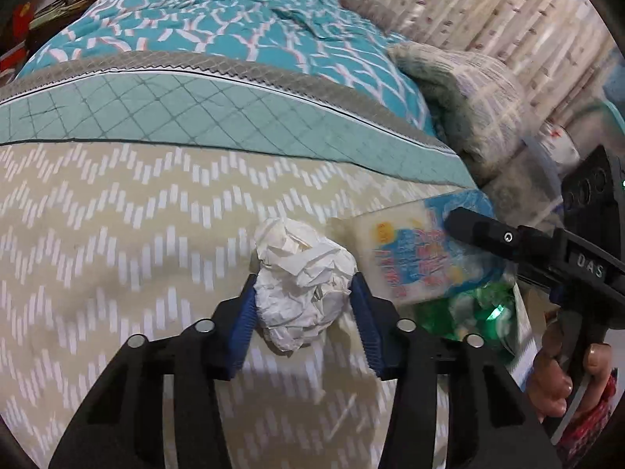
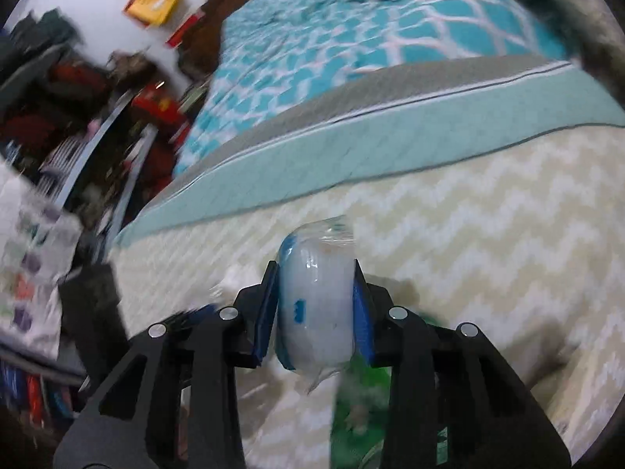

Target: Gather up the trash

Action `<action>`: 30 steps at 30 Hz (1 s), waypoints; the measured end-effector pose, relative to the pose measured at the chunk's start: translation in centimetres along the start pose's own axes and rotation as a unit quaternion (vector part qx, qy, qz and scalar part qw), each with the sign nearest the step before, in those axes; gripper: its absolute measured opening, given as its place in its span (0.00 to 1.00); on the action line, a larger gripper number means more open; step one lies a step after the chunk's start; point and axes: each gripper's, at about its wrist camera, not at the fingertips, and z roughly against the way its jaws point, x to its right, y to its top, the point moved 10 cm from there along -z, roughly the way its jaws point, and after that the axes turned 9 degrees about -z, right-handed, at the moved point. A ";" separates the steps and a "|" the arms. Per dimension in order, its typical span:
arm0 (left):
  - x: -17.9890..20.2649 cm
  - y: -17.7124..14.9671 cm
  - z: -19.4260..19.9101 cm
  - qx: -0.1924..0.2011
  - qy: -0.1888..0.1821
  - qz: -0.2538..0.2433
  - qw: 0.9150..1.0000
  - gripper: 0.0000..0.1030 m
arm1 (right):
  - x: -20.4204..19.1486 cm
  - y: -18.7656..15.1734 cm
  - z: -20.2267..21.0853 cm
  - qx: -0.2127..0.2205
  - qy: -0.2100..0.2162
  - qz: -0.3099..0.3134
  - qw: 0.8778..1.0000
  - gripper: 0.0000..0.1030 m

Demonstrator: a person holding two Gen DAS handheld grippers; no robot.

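My left gripper (image 1: 304, 305) is shut on a crumpled white paper ball (image 1: 302, 277), held in front of the bed's beige chevron side. My right gripper (image 2: 316, 305) is shut on a white and blue plastic packet (image 2: 316, 305). In the left wrist view the same packet (image 1: 414, 250) shows at the right, held by the right gripper (image 1: 468, 226), over a green bag (image 1: 461, 312). The green bag also shows below the packet in the right wrist view (image 2: 359, 406).
The bed has a teal patterned quilt (image 1: 234, 19) and a beige chevron side (image 1: 97, 234). A pillow (image 1: 468, 93) lies at the right. Cluttered shelves (image 2: 78, 117) stand left of the bed. A patterned curtain (image 1: 488, 4) hangs behind.
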 end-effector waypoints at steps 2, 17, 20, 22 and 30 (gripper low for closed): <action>0.5 -1.5 1.2 -0.003 -0.001 -0.011 1.000 0.41 | -0.9 -1.9 0.8 -0.005 0.008 0.017 1.000 0.32; 5.3 -16.2 13.8 0.018 -0.062 -0.018 0.998 0.41 | -2.6 -20.9 10.3 0.046 0.108 0.006 0.993 0.32; 6.6 -17.9 15.1 0.018 -0.060 -0.032 0.998 0.42 | -0.8 -23.5 11.2 0.047 0.119 -0.031 0.991 0.32; 7.2 -18.5 15.3 0.016 -0.054 -0.043 0.997 0.42 | 0.3 -25.0 11.6 0.042 0.133 -0.058 0.989 0.35; 8.3 -21.0 14.2 -0.007 -0.024 -0.064 0.998 0.52 | 1.6 -28.9 13.4 0.065 0.088 -0.032 0.993 0.75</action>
